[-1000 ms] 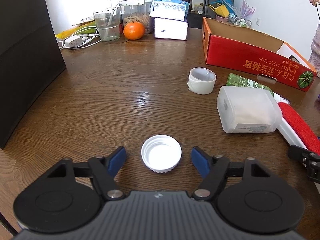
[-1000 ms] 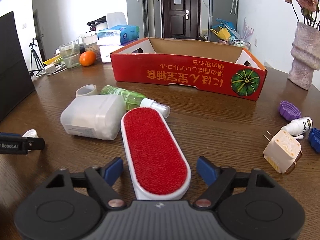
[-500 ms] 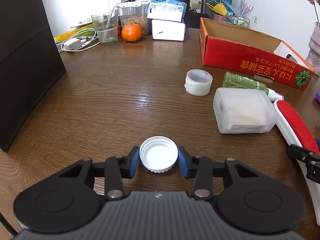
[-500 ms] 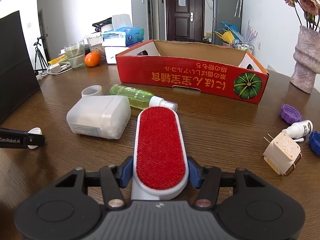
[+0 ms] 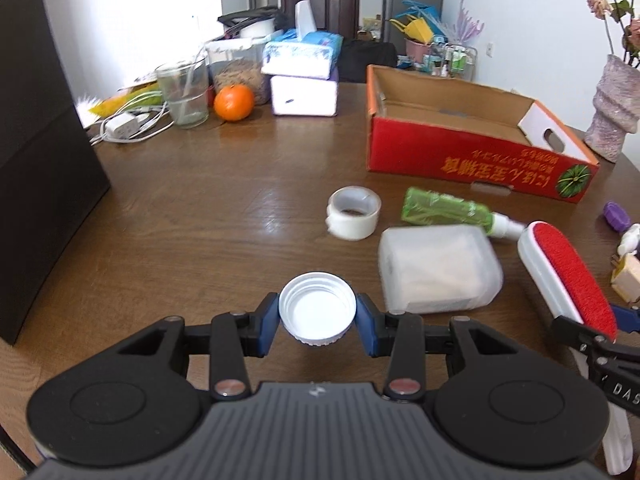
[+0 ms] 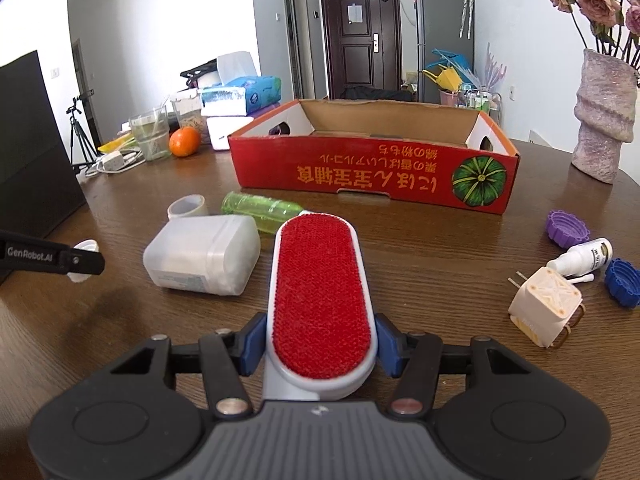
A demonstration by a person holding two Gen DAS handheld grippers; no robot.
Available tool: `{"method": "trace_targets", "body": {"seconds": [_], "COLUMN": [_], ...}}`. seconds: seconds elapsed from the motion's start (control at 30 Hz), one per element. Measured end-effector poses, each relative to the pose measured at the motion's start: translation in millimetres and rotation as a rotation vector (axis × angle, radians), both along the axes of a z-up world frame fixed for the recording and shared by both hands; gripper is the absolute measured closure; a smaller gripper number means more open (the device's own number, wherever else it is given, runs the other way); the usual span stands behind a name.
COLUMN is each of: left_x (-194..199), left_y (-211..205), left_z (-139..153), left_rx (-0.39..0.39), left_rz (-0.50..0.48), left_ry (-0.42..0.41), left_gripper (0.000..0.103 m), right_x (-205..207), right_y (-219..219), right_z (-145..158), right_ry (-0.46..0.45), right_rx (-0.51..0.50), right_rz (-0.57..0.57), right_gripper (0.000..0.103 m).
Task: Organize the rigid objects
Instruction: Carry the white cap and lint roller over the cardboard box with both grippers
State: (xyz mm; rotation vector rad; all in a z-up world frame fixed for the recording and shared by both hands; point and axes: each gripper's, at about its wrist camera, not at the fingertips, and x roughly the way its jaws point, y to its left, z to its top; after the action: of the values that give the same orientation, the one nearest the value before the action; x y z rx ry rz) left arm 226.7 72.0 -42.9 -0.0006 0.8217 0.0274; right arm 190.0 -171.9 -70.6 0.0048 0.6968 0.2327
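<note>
My left gripper (image 5: 317,320) is shut on a white screw lid (image 5: 317,311), open side up, held just above the wooden table (image 5: 208,208). My right gripper (image 6: 320,346) is shut on the sides of a red lint brush (image 6: 322,296) with a white frame, which points away from me; the same brush (image 5: 568,276) lies at the right in the left wrist view. An open red cardboard box (image 6: 372,172) stands behind it. A frosted plastic jar (image 6: 202,254), a green spray bottle (image 6: 260,208) and a tape roll (image 6: 188,206) lie between the two grippers.
At the right lie a purple lid (image 6: 568,229), a small white bottle (image 6: 584,256), a blue lid (image 6: 622,282) and a cream plug adapter (image 6: 544,306). A vase (image 6: 604,120) stands at back right. An orange (image 5: 234,103), a glass (image 5: 184,94), tissue packs (image 5: 302,56) and cables sit at the back. A black panel (image 5: 36,168) stands on the left.
Both grippers closed: the left on the white lid, the right on the lint brush. The left then lifted the lid off the table; the brush end has tilted up slightly.
</note>
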Motion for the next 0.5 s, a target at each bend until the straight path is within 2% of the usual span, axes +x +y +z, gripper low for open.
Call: {"method": "trace_targets", "body": {"seconds": [0.5], "left_x": [44], "left_y": [-58], "left_z": [33], "left_rx": [-0.034], "left_rz": [-0.121], "left_ry": [-0.015], "left_gripper": [0.062], "right_x": [20], "right_y": [-20], "right_z": [34], "right_ry": [-0.056], "right_rx": [0.035], "right_rz": [-0.07], "right_gripper": [0.048]}}
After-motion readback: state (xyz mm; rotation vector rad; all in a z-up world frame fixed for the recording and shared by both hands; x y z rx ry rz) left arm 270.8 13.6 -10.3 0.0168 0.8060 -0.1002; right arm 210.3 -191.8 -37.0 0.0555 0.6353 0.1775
